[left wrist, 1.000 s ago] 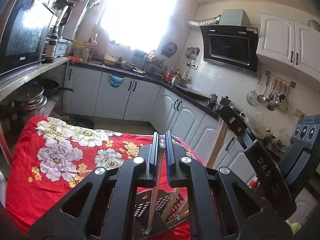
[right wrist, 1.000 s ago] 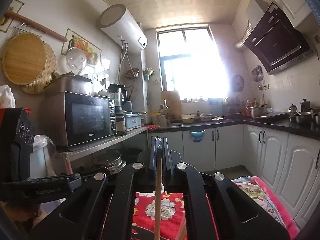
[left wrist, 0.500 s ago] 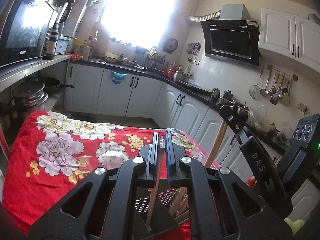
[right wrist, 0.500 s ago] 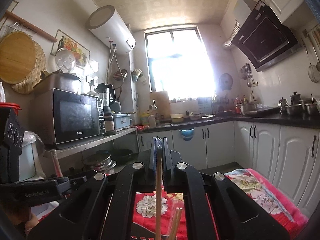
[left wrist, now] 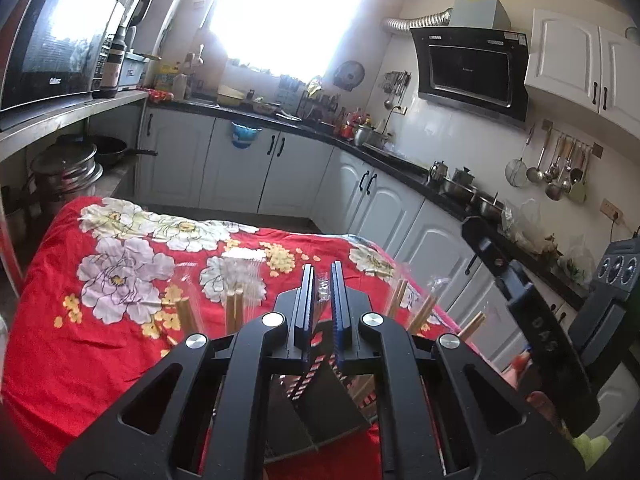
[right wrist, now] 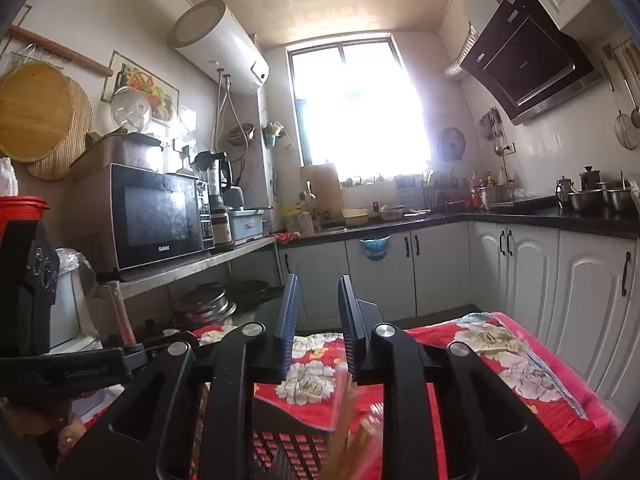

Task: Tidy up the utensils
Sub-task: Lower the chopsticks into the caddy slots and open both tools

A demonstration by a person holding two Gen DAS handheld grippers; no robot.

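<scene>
In the left wrist view my left gripper is shut, its pads pinching a crinkled clear chopstick wrapper; no wooden shaft shows below them. Under it stands a black perforated utensil holder on the red flowered cloth. Blurred wooden chopsticks in clear sleeves stick up around the holder. In the right wrist view the jaws of my right gripper are opening with nothing between the pads. Blurred chopsticks drop below them over the same holder.
The red flowered tablecloth covers a table whose far edge faces white cabinets. A steel shelf with a microwave and pots runs along the left. The right gripper's body sits just right of the holder, with a hand behind it.
My right gripper's jaws have parted and the chopstick it held has dropped toward the holder. Both grippers have sunk toward the table. The wooden stick between the left pads is gone.
</scene>
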